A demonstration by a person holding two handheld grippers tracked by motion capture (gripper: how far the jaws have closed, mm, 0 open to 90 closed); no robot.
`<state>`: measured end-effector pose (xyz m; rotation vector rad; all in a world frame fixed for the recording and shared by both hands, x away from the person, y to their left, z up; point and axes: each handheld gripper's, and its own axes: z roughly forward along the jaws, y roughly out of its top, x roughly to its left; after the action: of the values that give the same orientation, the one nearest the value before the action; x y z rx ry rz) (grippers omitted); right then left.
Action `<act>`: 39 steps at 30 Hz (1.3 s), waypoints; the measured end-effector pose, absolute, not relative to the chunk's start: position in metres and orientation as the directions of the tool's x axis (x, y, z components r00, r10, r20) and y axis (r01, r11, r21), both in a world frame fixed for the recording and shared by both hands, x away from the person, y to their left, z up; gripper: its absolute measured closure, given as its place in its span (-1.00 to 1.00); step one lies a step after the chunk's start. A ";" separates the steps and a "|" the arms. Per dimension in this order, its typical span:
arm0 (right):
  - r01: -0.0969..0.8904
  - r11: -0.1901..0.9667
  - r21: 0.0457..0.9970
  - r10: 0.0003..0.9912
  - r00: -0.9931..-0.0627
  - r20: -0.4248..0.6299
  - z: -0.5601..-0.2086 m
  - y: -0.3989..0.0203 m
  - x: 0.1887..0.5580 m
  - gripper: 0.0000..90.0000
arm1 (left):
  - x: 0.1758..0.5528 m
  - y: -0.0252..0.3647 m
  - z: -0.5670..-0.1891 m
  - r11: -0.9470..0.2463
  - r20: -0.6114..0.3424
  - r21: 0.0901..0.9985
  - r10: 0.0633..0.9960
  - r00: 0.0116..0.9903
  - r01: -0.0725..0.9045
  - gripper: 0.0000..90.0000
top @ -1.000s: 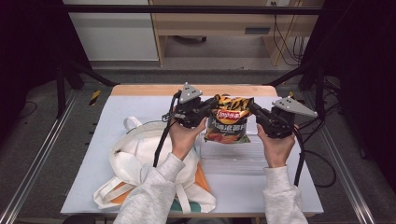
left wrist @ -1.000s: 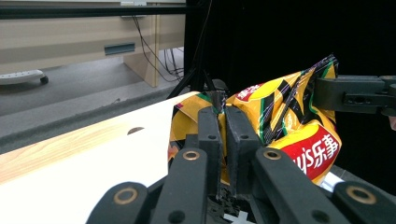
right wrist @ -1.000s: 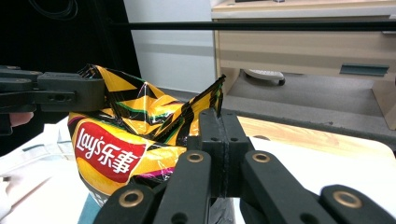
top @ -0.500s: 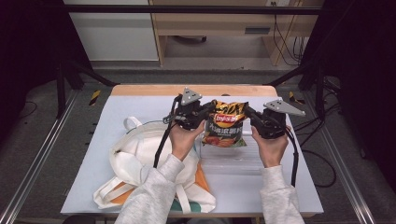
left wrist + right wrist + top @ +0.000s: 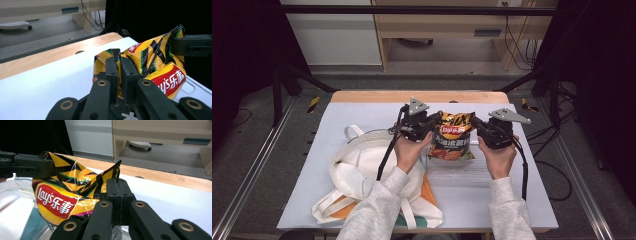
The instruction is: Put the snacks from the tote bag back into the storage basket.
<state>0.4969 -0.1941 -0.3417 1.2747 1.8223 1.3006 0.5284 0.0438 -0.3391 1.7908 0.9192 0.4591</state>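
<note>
A yellow and black crisp bag (image 5: 452, 136) with a red logo hangs between my two grippers over the middle of the white table. My left gripper (image 5: 432, 126) is shut on the bag's top left corner (image 5: 115, 53), its jaws pinching the foil. My right gripper (image 5: 477, 125) is shut on the opposite top corner (image 5: 117, 171). In the left gripper view the right gripper's black jaw (image 5: 192, 45) clamps the far corner. The bag (image 5: 67, 192) is crumpled along its top edge. Its lower end sits over a clear plastic container (image 5: 458, 167).
A white tote bag (image 5: 362, 175) with orange and green parts lies at the table's left front, under my left forearm. The white table sheet (image 5: 362, 112) ends in a wooden strip (image 5: 422, 96) at the back. Metal rails run down both sides.
Both grippers and the crisp bag have come slightly down and toward me. The bag's lower end now hangs lower over the clear container. Both grips are unchanged.
</note>
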 end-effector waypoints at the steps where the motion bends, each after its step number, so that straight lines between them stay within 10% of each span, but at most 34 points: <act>1: 0.380 0.080 0.921 0.917 -0.391 0.082 -0.344 -0.194 0.498 1.00 | 0.529 0.043 -0.340 -0.184 -0.107 0.908 0.765 0.635 0.375 0.89; 17: 0.385 0.102 0.917 0.928 -0.369 0.052 -0.352 -0.194 0.504 0.87 | 0.532 0.041 -0.347 -0.211 -0.067 0.908 0.778 0.624 0.361 0.61; 39: 0.251 0.086 0.964 0.934 -0.357 0.009 -0.341 -0.199 0.495 0.04 | 0.513 0.070 -0.340 -0.208 -0.060 0.926 0.744 0.666 0.316 0.11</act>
<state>0.4946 -0.1995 -0.3412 1.1793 1.7003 1.3049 0.5134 0.0699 -0.3397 1.7966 0.8477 0.4920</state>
